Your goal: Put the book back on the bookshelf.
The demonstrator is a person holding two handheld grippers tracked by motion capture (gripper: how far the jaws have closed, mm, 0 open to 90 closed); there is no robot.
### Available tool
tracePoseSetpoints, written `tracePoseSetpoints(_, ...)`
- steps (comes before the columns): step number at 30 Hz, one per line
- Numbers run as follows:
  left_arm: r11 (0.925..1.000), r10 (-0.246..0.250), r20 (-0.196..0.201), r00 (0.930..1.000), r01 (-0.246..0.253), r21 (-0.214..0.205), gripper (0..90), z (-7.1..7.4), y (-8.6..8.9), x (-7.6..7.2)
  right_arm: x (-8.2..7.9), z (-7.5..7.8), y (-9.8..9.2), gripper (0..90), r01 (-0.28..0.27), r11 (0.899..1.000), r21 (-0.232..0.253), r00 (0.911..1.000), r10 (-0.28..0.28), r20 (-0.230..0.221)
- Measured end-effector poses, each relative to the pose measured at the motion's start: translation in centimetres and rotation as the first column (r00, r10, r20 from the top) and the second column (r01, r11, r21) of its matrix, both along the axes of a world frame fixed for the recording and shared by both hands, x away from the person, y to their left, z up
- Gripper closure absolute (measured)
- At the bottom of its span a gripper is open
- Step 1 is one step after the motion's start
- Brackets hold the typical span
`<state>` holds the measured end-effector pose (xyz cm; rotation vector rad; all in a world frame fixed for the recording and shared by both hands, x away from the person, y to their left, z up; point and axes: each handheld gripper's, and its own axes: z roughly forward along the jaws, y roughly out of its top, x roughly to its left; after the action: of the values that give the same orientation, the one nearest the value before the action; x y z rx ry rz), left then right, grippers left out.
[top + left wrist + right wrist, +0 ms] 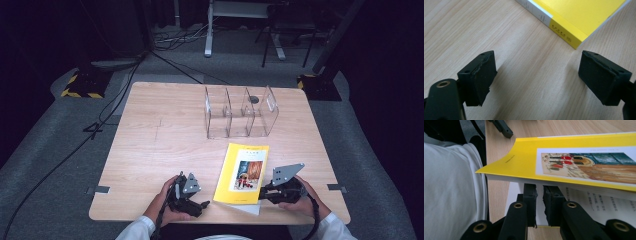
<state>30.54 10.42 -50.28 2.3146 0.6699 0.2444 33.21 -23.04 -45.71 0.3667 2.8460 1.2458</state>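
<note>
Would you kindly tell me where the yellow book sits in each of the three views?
High view: yellow book, low centre, between the grippers.
Left gripper view: its spine corner, top right.
Right gripper view: cover across the upper half, pages gripped below.
Shared landmark: wooden table.

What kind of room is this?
Probably a lab or recording studio: a lone wooden table on grey carpet, cables trailing across the floor, and hazard-striped stand bases around it.

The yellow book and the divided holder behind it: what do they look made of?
Yellow book: paper pages in a soft, smooth card cover, judging by how the cover bends where the right gripper pinches its pages. Divided holder: clear rigid plastic, probably acrylic; the table shows through its glossy walls.
</note>
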Motion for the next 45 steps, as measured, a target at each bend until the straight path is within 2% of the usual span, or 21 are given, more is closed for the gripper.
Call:
tracePoseSetpoints(3,0.9998,-0.020,0.001,0.9998,0.020,0.006,17.1,0.3,-0.5,-0.2,-0.1,0.3,0.3,80.6,-0.003,0.999,0.052,0.9999,0.004,-0.012)
tracePoseSetpoints(6,0.9993,-0.034,0.003,0.9994,0.034,-0.018,17.5,0.7,-1.0,-0.5,-0.2,0.3,0.6,80.6,-0.001,0.998,0.061,1.0000,0.001,-0.008)
tracePoseSetpoints(9,0.9946,-0.069,0.018,0.9975,0.070,-0.076,17.7,1.5,-2.2,-1.0,-0.3,0.5,0.9,80.6,0.013,0.997,0.081,0.9999,-0.014,0.006)
tracePoseSetpoints(12,0.9893,-0.103,0.050,0.9934,0.108,-0.098,18.1,2.2,-3.8,-1.5,-0.3,0.8,1.1,80.7,0.024,0.994,0.110,0.9996,-0.025,0.013)
tracePoseSetpoints(14,0.9875,-0.120,0.075,0.9899,0.127,-0.093,19.4,2.3,-5.0,-1.9,-0.3,0.9,1.3,80.8,0.031,0.993,0.116,0.9991,-0.034,0.024)
tracePoseSetpoints(16,0.9901,-0.120,0.102,0.9875,0.127,-0.061,20.3,2.3,-6.1,-2.1,-0.3,1.0,1.5,81.1,0.037,0.991,0.126,0.9988,-0.041,0.026)
tracePoseSetpoints(17,0.9891,-0.129,0.114,0.9851,0.136,-0.057,20.6,2.2,-6.5,-2.2,-0.3,1.1,1.5,81.2,0.040,0.990,0.132,0.9987,-0.044,0.026)
tracePoseSetpoints(19,0.9896,-0.124,0.127,0.9842,0.132,-0.058,21.9,2.2,-7.1,-2.3,-0.3,1.1,1.6,81.3,0.043,0.989,0.138,0.9984,-0.047,0.030)
tracePoseSetpoints(22,0.9889,-0.103,0.141,0.9846,0.117,-0.092,24.9,2.0,-7.7,-2.3,-0.3,1.1,1.7,81.4,0.046,0.988,0.144,0.9983,-0.051,0.029)
tracePoseSetpoints(25,0.9913,-0.076,0.174,0.9819,0.093,-0.093,36.7,2.1,-7.9,-2.3,-0.2,1.2,1.7,81.4,0.050,0.988,0.148,0.9981,-0.055,0.028)
tracePoseSetpoints(27,0.9899,-0.066,0.173,0.9827,0.087,-0.113,45.8,2.3,-7.6,-2.1,-0.2,1.1,1.7,81.4,0.053,0.987,0.152,0.9980,-0.058,0.026)
tracePoseSetpoints(28,0.9911,-0.061,0.182,0.9813,0.082,-0.106,52.4,2.3,-7.5,-2.1,-0.2,1.1,1.7,81.4,0.055,0.987,0.152,0.9979,-0.059,0.026)
tracePoseSetpoints(30,0.9895,-0.061,0.178,0.9820,0.083,-0.118,62.3,2.5,-7.0,-1.9,-0.2,1.1,1.8,81.4,0.054,0.986,0.155,0.9979,-0.059,0.027)
tracePoseSetpoints(33,0.9894,-0.073,0.203,0.9765,0.097,-0.108,73.3,2.7,-6.7,-2.0,-0.1,1.2,1.7,81.3,0.055,0.982,0.178,0.9979,-0.060,0.023)
tracePoseSetpoints(35,0.9922,-0.093,0.234,0.9679,0.109,-0.060,77.0,2.8,-6.7,-2.1,-0.1,1.3,1.7,80.9,0.049,0.981,0.186,0.9984,-0.054,0.020)
tracePoseSetpoints(37,0.9925,-0.100,0.232,0.9675,0.114,-0.046,79.9,2.9,-6.3,-1.9,-0.2,1.3,1.8,78.8,0.044,0.983,0.179,0.9984,-0.050,0.027)
tracePoseSetpoints(39,0.9935,-0.100,0.227,0.9687,0.110,-0.030,81.6,2.9,-5.8,-1.7,-0.5,1.5,1.6,73.3,0.015,0.980,0.201,0.9987,-0.025,0.045)
tracePoseSetpoints(40,0.9930,-0.108,0.230,0.9671,0.116,-0.020,82.0,3.0,-5.4,-1.5,-0.7,1.8,1.4,71.0,0.000,0.978,0.210,0.9981,-0.013,0.060)
tracePoseSetpoints(41,0.9930,-0.108,0.230,0.9671,0.116,-0.020,82.3,3.0,-5.4,-1.5,-0.7,1.8,1.4,71.0,0.000,0.978,0.210,0.9981,-0.013,0.060)
tracePoseSetpoints(43,0.9923,-0.115,0.215,0.9698,0.122,-0.020,82.5,3.1,-4.6,-1.2,-1.2,2.9,0.9,62.9,-0.039,0.966,0.256,0.9928,0.008,0.120)
tracePoseSetpoints(45,0.9910,-0.125,0.204,0.9709,0.132,-0.021,82.5,3.2,-3.9,-1.0,-1.4,3.7,0.7,55.2,-0.041,0.962,0.271,0.9860,-0.005,0.167)
